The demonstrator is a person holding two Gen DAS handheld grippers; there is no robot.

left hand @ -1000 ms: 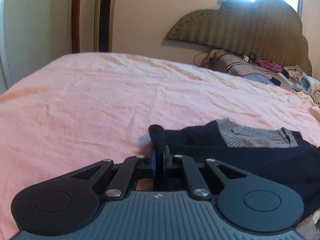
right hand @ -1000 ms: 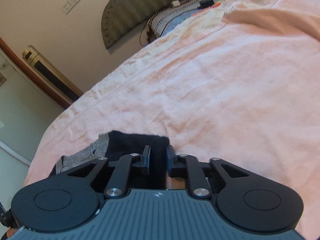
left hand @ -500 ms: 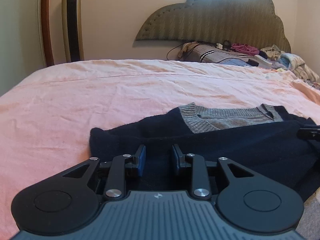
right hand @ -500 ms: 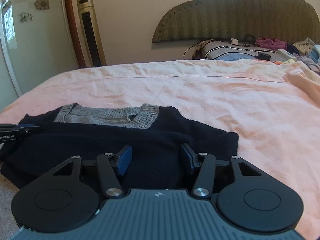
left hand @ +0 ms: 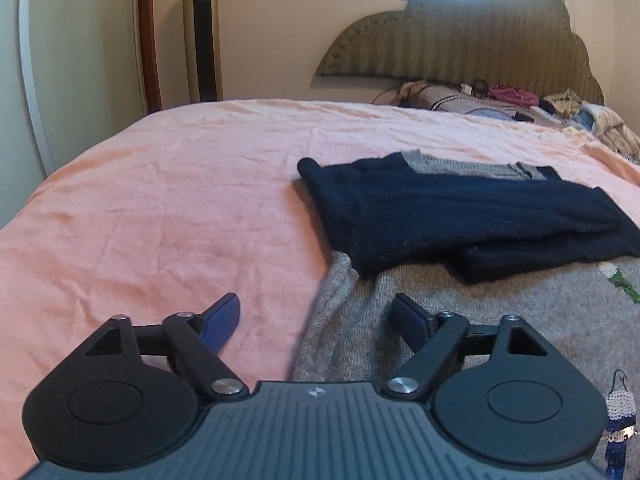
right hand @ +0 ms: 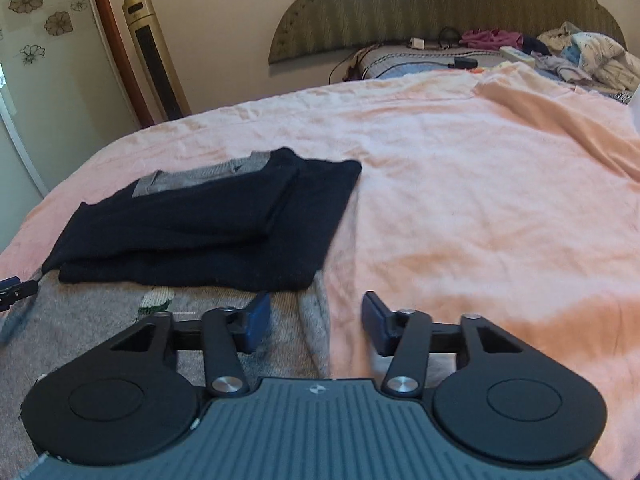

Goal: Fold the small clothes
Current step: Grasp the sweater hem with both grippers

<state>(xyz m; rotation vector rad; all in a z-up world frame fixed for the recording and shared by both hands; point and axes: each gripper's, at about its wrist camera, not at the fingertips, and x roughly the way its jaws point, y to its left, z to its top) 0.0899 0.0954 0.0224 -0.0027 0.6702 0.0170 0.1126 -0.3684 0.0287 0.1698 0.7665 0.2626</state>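
The folded navy sweater [left hand: 460, 216] lies crosswise near the bed's [left hand: 160, 200] near edge atop a grey garment [left hand: 500, 312], ahead of both grippers, left [left hand: 316, 320] opening, right [right hand: 316, 320] closing, both empty.

Both tongs let go of navy sweater [left hand: 460, 216], pulled back, L opening, R closing

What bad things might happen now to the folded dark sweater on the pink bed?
1. The folded navy knit sweater overlaps the grey knit garment; pulling the grey one may undo the fold.
2. The right gripper is closing astride the grey edge and pink bedsheet, and might pinch sheet too.
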